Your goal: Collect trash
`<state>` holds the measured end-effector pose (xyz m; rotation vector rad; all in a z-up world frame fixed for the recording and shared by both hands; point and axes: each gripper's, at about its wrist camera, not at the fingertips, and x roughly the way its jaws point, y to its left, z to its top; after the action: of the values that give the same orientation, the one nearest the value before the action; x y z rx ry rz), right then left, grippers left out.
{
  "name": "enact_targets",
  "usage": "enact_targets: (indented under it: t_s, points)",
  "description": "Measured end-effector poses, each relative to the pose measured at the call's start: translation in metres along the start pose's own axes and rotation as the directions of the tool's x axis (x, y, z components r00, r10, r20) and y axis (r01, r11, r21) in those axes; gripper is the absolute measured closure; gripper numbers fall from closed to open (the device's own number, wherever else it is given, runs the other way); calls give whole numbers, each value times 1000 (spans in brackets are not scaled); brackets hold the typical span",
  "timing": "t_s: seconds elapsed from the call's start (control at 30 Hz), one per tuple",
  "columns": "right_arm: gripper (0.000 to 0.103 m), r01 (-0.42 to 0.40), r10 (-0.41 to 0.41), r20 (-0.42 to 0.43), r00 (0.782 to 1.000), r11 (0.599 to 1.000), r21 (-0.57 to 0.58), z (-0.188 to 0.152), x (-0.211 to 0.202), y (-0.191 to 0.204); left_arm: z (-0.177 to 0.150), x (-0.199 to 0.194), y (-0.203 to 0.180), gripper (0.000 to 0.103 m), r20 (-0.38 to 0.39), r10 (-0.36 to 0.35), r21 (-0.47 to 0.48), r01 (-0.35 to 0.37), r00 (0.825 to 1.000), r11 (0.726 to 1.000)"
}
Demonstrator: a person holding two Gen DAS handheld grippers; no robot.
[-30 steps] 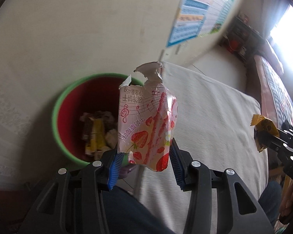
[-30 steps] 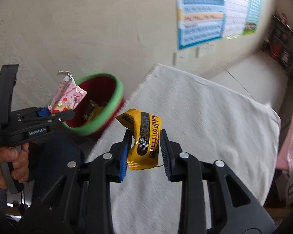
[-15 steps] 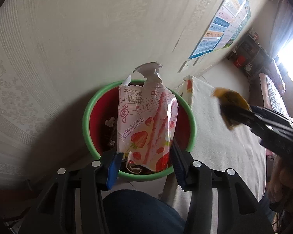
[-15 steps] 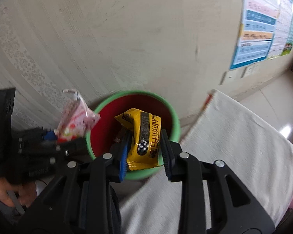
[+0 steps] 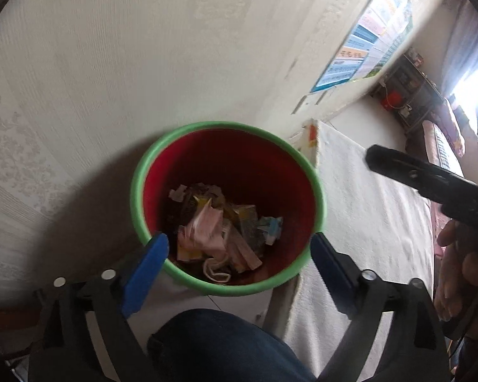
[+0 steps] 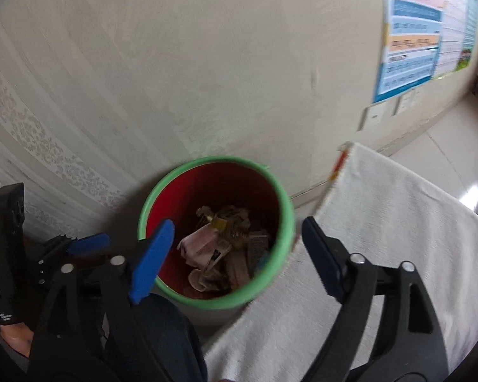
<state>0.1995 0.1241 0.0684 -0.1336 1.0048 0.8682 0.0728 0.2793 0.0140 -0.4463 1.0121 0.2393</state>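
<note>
A red bin with a green rim (image 5: 149, 172) (image 6: 288, 219) stands against the wall, holding several wrappers. The pink strawberry wrapper (image 5: 205, 227) (image 6: 199, 242) lies on top of the heap, and a yellow wrapper (image 6: 220, 222) rests beside it. My left gripper (image 5: 239, 254) hangs above the bin, its jaws opening wide with nothing between them. My right gripper (image 6: 235, 251) is also over the bin, jaws opening and empty. The right gripper's black body (image 5: 430, 184) shows at the right of the left wrist view; the left gripper (image 6: 86, 243) shows at the left of the right wrist view.
A table under a white cloth (image 5: 372, 210) (image 6: 398, 216) stands right of the bin. A person's blue-trousered knee (image 5: 220, 343) (image 6: 156, 334) is below the grippers. A wall poster (image 6: 411, 44) hangs at the upper right, and shelves (image 5: 408, 86) stand in the far corner.
Both grippers swung left from over the table to above the bin and opened. The pink strawberry wrapper and the yellow wrapper left the jaws and now lie in the bin.
</note>
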Motion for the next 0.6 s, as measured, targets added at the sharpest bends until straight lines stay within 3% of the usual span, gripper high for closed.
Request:
enact_targets:
  t_s: [0.23, 0.4, 0.5, 0.6]
  points:
    - [8, 160, -164, 74, 984, 986, 53, -60, -67, -46, -28, -21, -71, 9, 89, -26, 154, 12, 996, 988]
    - [6, 255, -268, 72, 961, 955, 152, -121, -107, -86, -52, -32, -124, 8, 134, -106, 205, 77, 985, 976]
    - [5, 312, -340, 98, 935, 924, 223, -158, -134, -107, -72, -32, -156, 8, 151, -137, 260, 94, 979, 961]
    - [5, 384, -430, 141, 892, 884, 266, -198, -158, -122, -93, -27, -186, 8, 162, -152, 325, 93, 975, 941]
